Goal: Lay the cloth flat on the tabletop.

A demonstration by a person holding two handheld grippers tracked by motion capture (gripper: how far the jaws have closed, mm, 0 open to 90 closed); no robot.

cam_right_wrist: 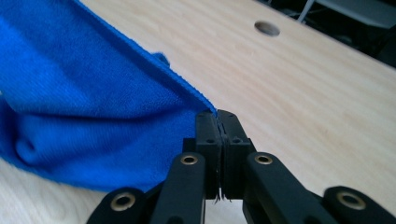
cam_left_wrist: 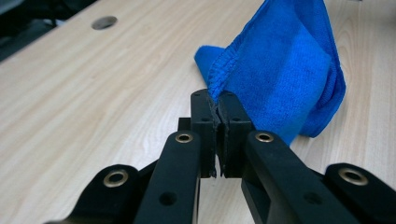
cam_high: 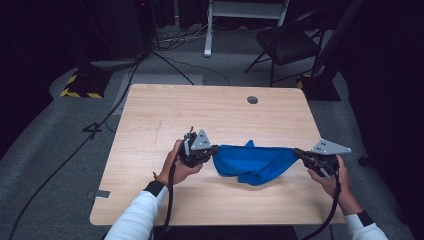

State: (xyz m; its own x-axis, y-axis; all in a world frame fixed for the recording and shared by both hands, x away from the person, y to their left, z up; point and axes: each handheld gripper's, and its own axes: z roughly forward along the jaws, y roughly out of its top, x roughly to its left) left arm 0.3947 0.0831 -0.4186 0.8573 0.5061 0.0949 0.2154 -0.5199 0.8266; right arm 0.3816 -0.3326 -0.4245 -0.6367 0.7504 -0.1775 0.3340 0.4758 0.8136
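From above, my table (cam_high: 165,105) sits in a pool of even light while the room around it falls off into near black, the corners darkest. No hard glare on the wood, only a soft shadow under the blue cloth (cam_high: 255,162) and beneath my hands. The high view is a little soft and grainy (the floor cables barely resolve). In the left gripper view my left claw (cam_left_wrist: 218,103) is sharp at the tips, its near arms blurred and dark. In the right gripper view the right claw (cam_right_wrist: 217,122) is crisp, and the far table edge softens.
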